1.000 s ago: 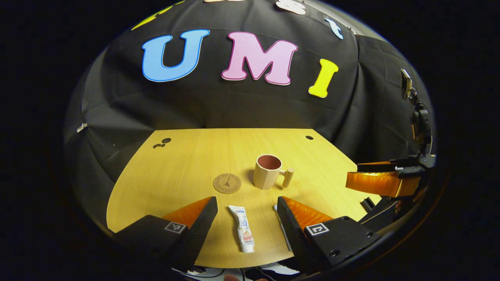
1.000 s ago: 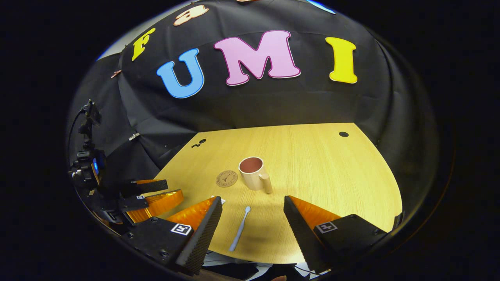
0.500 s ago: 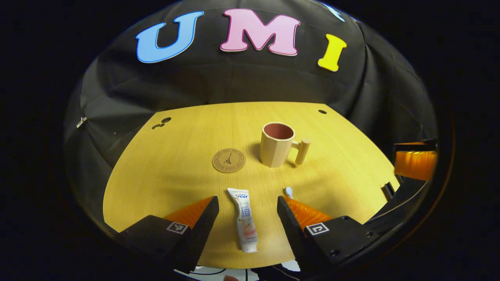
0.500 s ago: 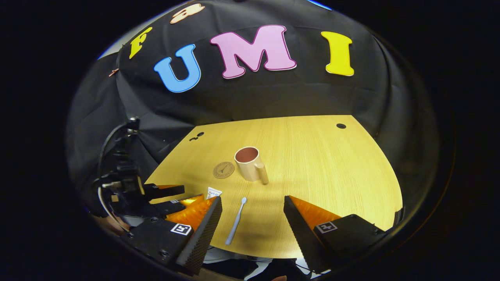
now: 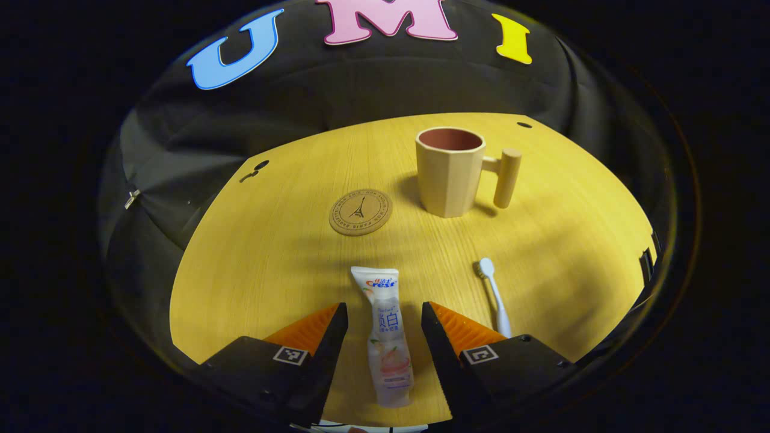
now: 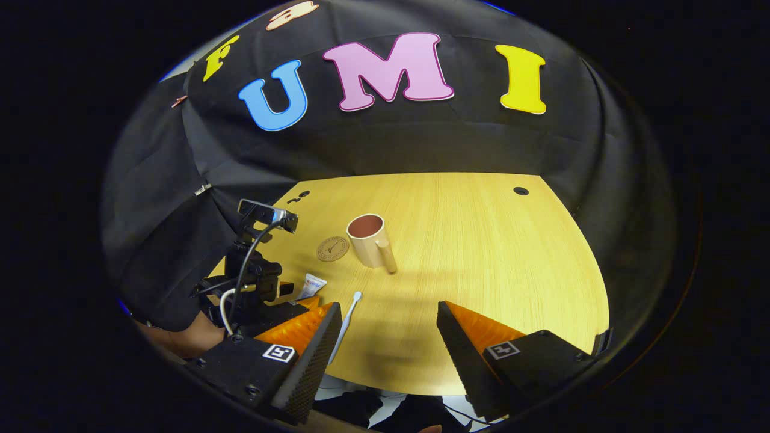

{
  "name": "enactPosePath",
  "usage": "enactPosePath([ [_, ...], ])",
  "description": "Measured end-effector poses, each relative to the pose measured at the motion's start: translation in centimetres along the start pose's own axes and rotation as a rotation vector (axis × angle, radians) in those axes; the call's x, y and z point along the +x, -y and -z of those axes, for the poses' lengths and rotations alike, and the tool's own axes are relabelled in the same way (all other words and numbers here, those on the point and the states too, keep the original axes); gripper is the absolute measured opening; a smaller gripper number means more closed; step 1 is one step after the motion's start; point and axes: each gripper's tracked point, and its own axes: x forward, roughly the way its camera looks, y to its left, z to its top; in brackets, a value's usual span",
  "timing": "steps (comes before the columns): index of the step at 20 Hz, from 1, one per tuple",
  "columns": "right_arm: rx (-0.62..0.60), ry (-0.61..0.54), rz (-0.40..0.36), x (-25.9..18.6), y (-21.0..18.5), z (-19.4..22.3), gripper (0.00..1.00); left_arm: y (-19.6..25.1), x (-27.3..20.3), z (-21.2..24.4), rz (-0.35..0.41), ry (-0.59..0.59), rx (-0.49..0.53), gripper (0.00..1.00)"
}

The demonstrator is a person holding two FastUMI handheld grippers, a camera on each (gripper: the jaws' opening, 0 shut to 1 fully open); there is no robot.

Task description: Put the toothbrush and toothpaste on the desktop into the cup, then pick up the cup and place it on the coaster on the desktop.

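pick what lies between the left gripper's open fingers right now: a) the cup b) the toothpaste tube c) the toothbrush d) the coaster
b: in the left gripper view the toothpaste tube lies flat on the desktop between the open fingers of the left gripper, while the toothbrush lies off to the side.

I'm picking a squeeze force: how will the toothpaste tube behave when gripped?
The toothpaste tube looks soft and partly flattened, so it will probably dent and sag. Lying flat between the open left gripper, it shouldn't roll.
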Motion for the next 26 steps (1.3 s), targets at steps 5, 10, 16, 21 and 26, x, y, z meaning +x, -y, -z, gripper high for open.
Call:
enactPosePath([
  [5, 0.012, -0.018, -0.016, 0.3, 1.9, 0.3, 0.98, -0.1, 1.3, 0.6, -0.047, -0.027, -0.026, 0.71],
  [10, 0.023, -0.034, -0.030, 0.7, 2.7, 0.6, 0.98, 0.1, 1.7, 0.7, -0.072, -0.021, 0.020, 0.54],
  [16, 0.053, -0.038, -0.012, 0.6, 2.1, 1.1, 0.98, 0.4, 1.7, 0.6, -0.010, 0.005, -0.057, 0.33],
  [21, 0.063, -0.044, -0.003, 1.0, -1.0, 1.7, 0.97, 0.1, 0.8, 0.8, 0.159, 0.017, -0.135, 0.23],
  [26, 0.048, -0.070, 0.004, 3.0, -5.3, 3.0, 0.97, -2.1, -4.4, -0.9, 0.271, 0.099, -0.114, 0.22],
])
